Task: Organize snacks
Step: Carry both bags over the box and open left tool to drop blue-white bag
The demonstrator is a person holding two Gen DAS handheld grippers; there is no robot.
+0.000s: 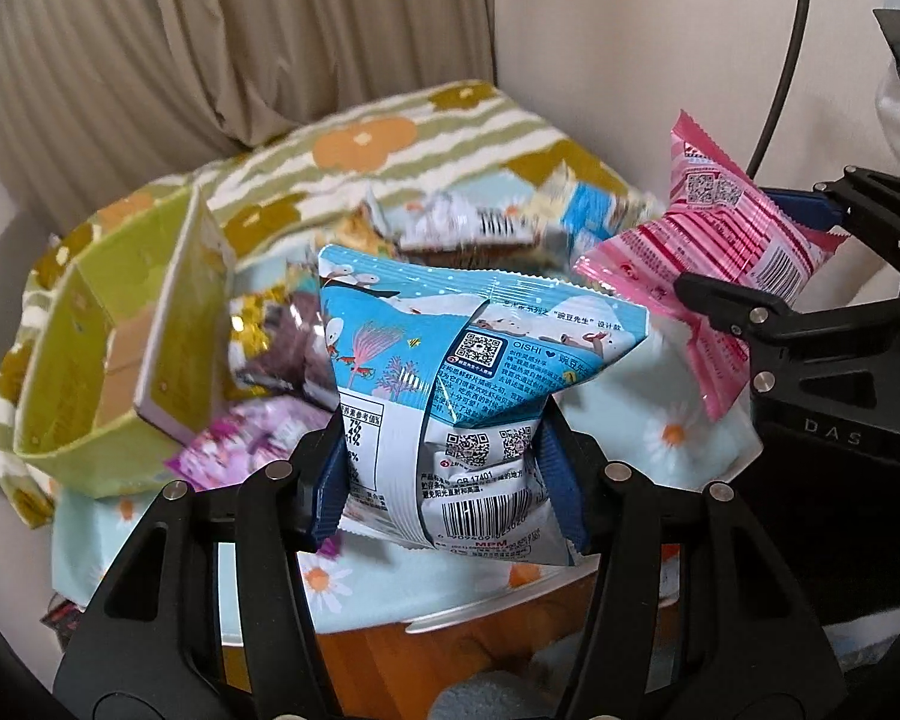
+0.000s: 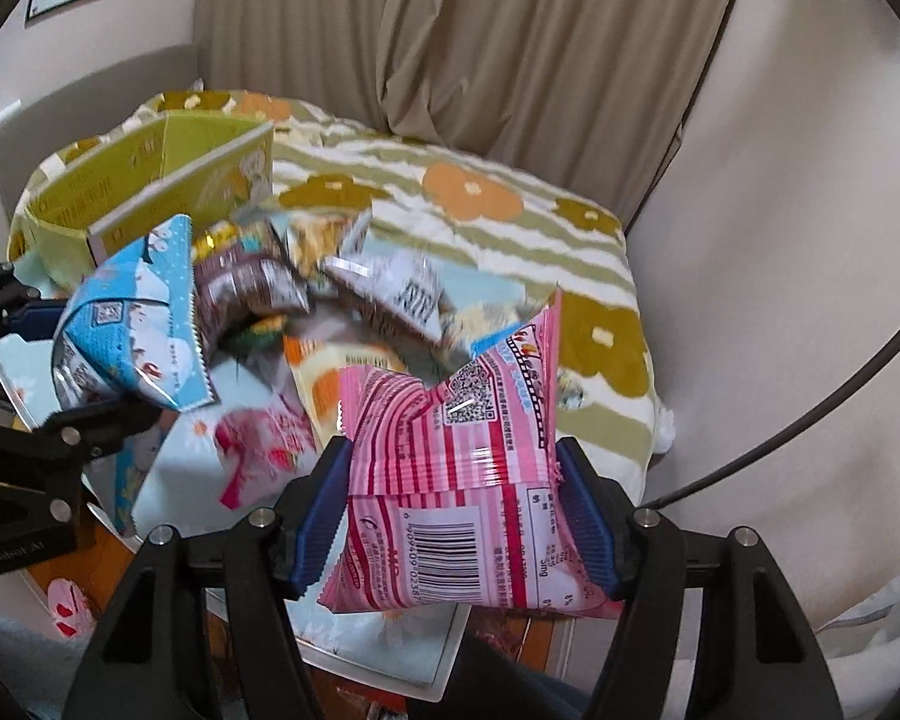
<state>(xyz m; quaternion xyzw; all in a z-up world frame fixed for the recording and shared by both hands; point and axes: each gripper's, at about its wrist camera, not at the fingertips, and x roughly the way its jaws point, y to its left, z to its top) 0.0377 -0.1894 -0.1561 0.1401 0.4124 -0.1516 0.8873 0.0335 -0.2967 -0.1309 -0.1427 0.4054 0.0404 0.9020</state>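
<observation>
Beige curtains (image 2: 510,36) hang behind a floral-clothed bench (image 1: 426,576) strewn with loose snack packets (image 2: 354,276). My left hand-held gripper (image 1: 444,480) is clamped on a blue-and-white crinkled snack packet (image 1: 468,372), raised above the cloth. My right hand-held gripper (image 2: 456,516) pinches a pink striped foil snack packet (image 2: 462,468), likewise lifted. An open yellow-green cardboard box (image 1: 96,324) stands at the bench's left.

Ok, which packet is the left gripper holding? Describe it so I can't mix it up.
Start at the green cardboard box on the floral cloth; to its right the left gripper pinches the blue snack bag by its lower end. It is sky-blue with cartoon artwork and an OISHI back label, unlike the pink striped bag beside it.
</observation>
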